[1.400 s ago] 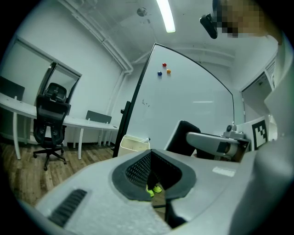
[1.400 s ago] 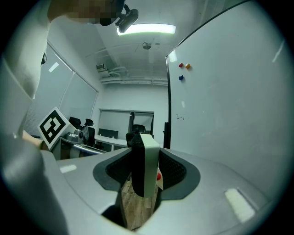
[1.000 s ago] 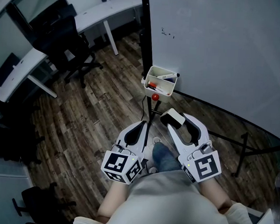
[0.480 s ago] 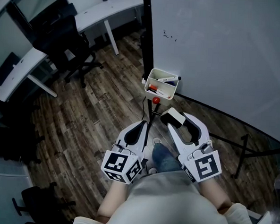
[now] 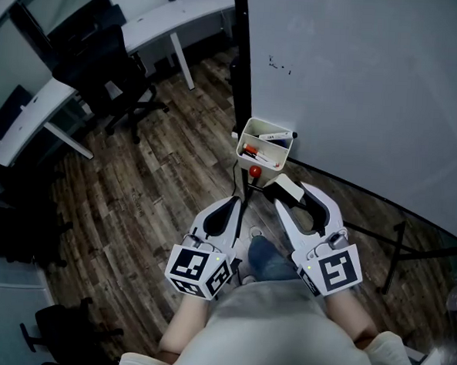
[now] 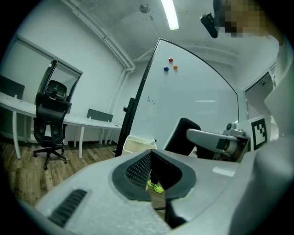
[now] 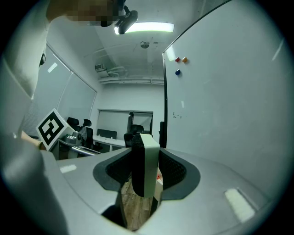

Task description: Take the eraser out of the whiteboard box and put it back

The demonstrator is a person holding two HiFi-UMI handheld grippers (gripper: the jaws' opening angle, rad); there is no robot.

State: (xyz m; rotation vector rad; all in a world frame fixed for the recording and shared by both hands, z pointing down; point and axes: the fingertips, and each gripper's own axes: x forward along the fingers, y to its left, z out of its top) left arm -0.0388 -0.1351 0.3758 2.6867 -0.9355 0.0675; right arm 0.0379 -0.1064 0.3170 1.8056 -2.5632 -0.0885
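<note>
White rectangular eraser (image 7: 148, 165), black-faced — clamped in the right tongs (image 5: 289, 195).

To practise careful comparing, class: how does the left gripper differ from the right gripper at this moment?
The right gripper is shut on the eraser, which stands on edge between its jaws; the left gripper is shut with nothing in it. The right gripper's tip reaches close to the box; the left gripper's tip sits further back from it. Both are white, carry a marker cube and point toward the box.
</note>
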